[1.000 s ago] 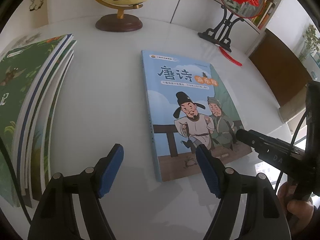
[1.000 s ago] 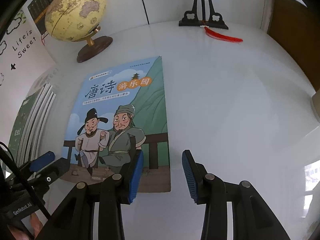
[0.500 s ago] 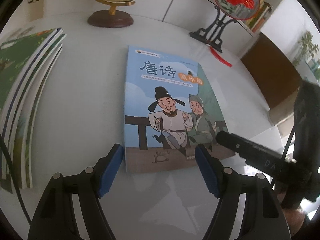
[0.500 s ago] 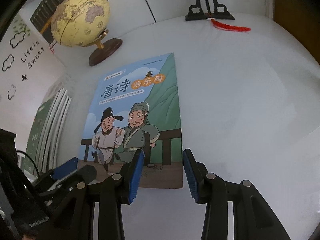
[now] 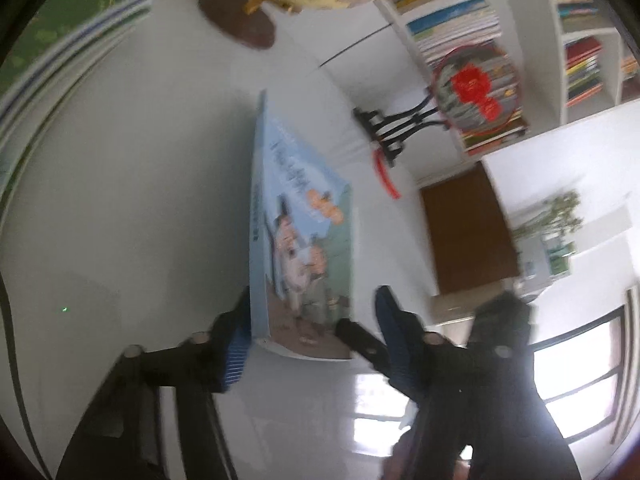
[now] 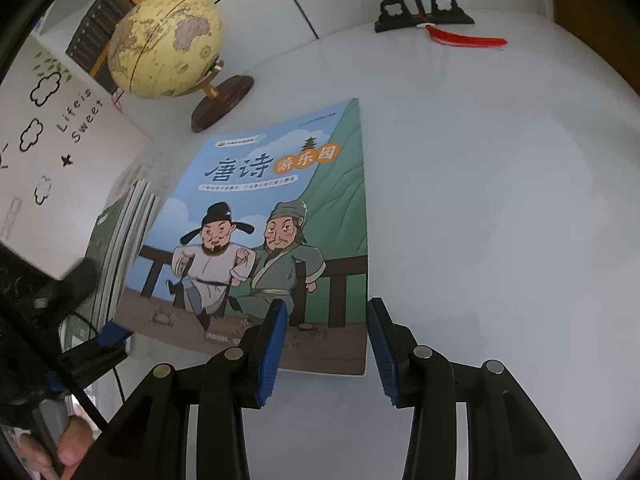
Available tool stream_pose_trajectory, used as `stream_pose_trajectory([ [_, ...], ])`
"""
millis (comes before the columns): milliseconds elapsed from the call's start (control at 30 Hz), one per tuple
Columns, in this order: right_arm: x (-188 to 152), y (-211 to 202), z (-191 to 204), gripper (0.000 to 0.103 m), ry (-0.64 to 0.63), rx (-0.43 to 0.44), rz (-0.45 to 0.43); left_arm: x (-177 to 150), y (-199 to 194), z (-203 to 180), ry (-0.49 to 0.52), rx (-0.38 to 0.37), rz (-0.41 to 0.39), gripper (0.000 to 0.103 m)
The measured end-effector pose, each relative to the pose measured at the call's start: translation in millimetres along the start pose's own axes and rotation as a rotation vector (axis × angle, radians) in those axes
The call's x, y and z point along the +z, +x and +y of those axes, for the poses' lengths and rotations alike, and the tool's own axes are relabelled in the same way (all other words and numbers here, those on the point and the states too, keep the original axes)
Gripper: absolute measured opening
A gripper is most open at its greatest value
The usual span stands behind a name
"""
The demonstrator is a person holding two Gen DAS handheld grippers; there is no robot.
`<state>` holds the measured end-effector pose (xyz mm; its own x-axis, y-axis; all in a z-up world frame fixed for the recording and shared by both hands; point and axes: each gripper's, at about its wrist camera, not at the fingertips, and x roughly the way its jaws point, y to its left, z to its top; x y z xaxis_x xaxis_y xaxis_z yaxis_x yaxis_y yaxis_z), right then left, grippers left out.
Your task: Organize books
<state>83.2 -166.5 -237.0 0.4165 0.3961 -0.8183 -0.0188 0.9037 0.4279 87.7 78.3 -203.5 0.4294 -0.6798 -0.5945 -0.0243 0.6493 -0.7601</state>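
While several books (image 6: 120, 240) already sit stacked at the table's (image 6: 500, 200) left, the blue picture book (image 6: 260, 232) lies apart. My left gripper (image 5: 308, 336) has just been closing around its near corner, grip uncertain; my right gripper (image 6: 328, 340) straddles its edge, unclamped.

Left wrist view was motion-blurred, window (image 5: 568, 384) glare blown out on table (image 5: 120, 220); right view sharp, evenly lit; fisheye edges dark.

- The left gripper (image 5: 312, 328), black with blue ribbed pads, has just been closing, with the near edge of the blue illustrated picture book (image 5: 304, 240) between its jaws.
- One pad sits against the spine; the other stands clear.
- The white glossy tabletop (image 5: 120, 220) carries a yellow globe on a brown wooden base (image 5: 240, 20).
- A stack of green-covered books (image 5: 60, 32) lies far left.
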Motion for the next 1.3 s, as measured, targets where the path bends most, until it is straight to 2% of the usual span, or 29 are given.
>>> stream_pose_trajectory([
  [100, 2, 0, 0, 0.041, -0.006, 0.010, 0.013, -1, 15, 6, -0.043, -0.006, 0.035, 0.022],
  [167, 3, 0, -1, 0.041, -0.002, 0.018, 0.019, -1, 19, 6, -0.050, 0.002, 0.038, 0.018],
  [233, 4, -1, -3, 0.042, 0.002, 0.030, 0.030, 0, 18, 9, -0.081, -0.022, 0.046, 0.010],
  [300, 5, -1, -6, 0.045, 0.021, 0.049, 0.049, 2, 16, 10, -0.106, -0.054, 0.053, 0.010],
  [467, 0, -4, -23, 0.046, 0.150, 0.176, 0.115, 9, 9, 14, -0.173, -0.106, 0.057, 0.010],
  [600, -7, 0, -44, 0.046, 0.320, 0.321, 0.130, 12, 7, 15, -0.212, -0.142, 0.067, 0.010],
  [700, -8, 7, -53, 0.047, 0.430, 0.420, 0.132, 14, 6, 15, -0.222, -0.148, 0.066, 0.010],
  [800, -5, 13, -54, 0.048, 0.484, 0.459, 0.115, 17, 6, 15, -0.206, -0.128, 0.064, 0.010],
  [933, -2, 13, -54, 0.045, 0.523, 0.464, 0.071, 21, 8, 18, -0.202, -0.112, 0.064, 0.010],
  [1000, 0, 12, -56, 0.032, 0.541, 0.467, 0.046, 23, 9, 17, -0.189, -0.097, 0.060, 0.010],
  [1033, 1, 12, -58, 0.021, 0.540, 0.461, 0.038, 23, 10, 17, -0.181, -0.092, 0.063, 0.010],
  [1067, 2, 11, -57, 0.018, 0.534, 0.450, 0.028, 24, 10, 16, -0.168, -0.082, 0.067, 0.010],
  [1300, 21, -9, -33, 0.015, 0.359, 0.301, -0.042, 22, 12, 11, -0.079, -0.002, 0.075, 0.011],
])
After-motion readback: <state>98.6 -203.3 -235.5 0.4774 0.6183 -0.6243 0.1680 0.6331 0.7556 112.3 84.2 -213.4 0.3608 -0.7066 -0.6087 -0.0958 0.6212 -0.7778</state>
